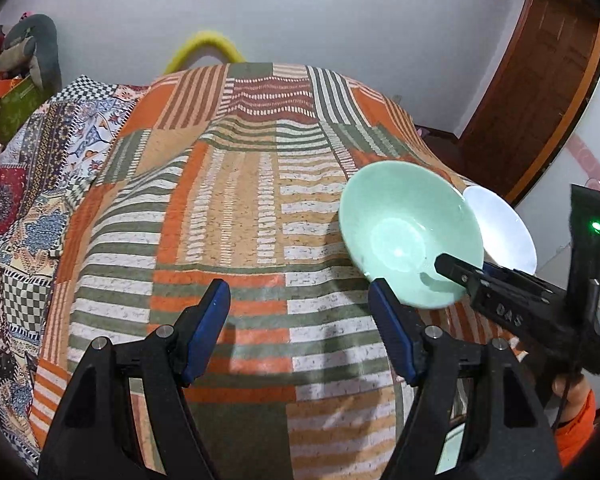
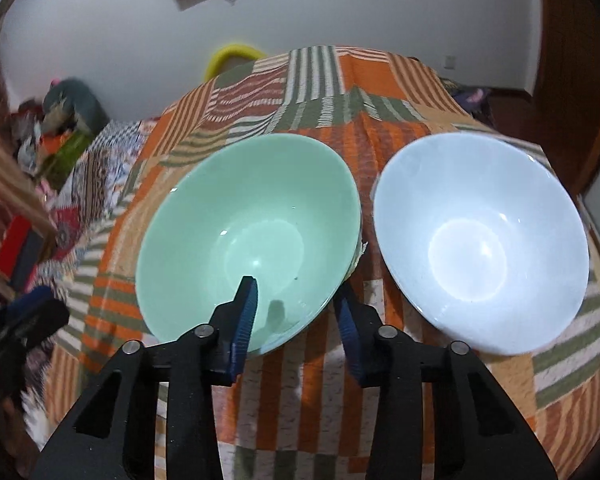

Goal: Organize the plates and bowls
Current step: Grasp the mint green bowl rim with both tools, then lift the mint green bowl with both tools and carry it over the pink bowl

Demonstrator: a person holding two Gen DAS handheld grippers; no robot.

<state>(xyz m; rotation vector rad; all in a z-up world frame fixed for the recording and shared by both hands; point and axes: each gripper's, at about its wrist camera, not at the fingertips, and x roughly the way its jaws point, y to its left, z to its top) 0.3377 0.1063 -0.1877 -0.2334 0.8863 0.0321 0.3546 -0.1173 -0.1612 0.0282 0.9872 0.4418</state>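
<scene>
Two bowls (image 2: 247, 236) side by side on bedspread (image 2: 324, 92).

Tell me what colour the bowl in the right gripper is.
Mint green bowl; clearest in the right wrist view.

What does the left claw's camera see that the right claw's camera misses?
Only the left view: the right claw's black body from outside, one finger inside the green bowl, and an orange sleeve.

Only the right view: the whole white bowl, and the right claw straddling the green bowl's near rim.

Both: the two bowls side by side on the striped cloth, and the open left claw, blurred in the right view.
</scene>
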